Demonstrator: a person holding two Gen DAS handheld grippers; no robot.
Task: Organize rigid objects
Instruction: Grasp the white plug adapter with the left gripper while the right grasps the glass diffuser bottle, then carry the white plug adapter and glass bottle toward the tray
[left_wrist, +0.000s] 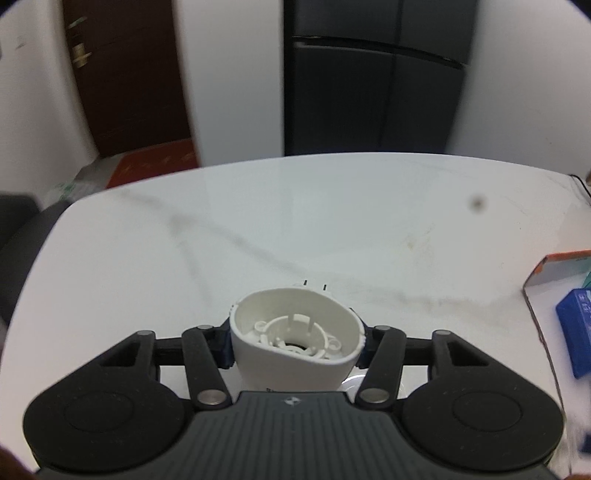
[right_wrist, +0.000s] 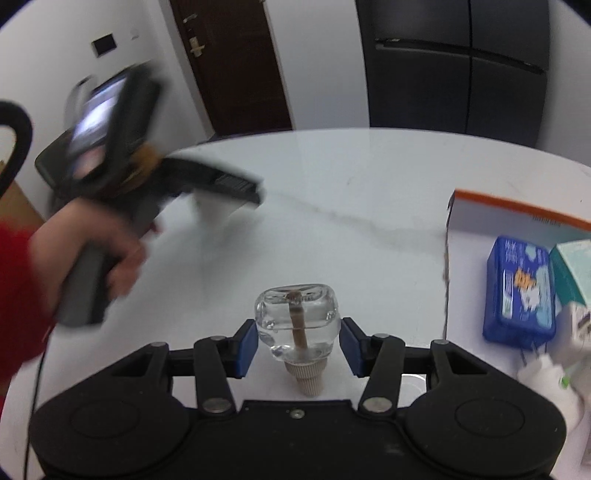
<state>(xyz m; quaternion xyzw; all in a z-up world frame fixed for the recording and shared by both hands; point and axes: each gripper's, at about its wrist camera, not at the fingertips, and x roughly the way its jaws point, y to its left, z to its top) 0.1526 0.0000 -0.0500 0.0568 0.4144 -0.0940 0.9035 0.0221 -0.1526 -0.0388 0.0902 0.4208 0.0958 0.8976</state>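
White ribbed plastic shell (left_wrist: 295, 332), seemingly clamped.

The left hand-held gripper (left_wrist: 297, 341) is black, with two round discs at its base, silver pivot screws on its linkage bars, a ribbed grey centre plate bearing a small diamond mark, and dark blue pads. The right hand-held gripper (right_wrist: 298, 345) looks alike, its pads brighter blue. The person's hand (right_wrist: 110, 247) emerges from a red sleeve (right_wrist: 22, 295); a thin black cable (right_wrist: 35, 387) hangs below.

Blue pack (right_wrist: 519, 295): you can see print and a picture on it, but no word is legible.
Box (right_wrist: 517, 210): your view shows a dark line along its orange edge, too blurred to read.
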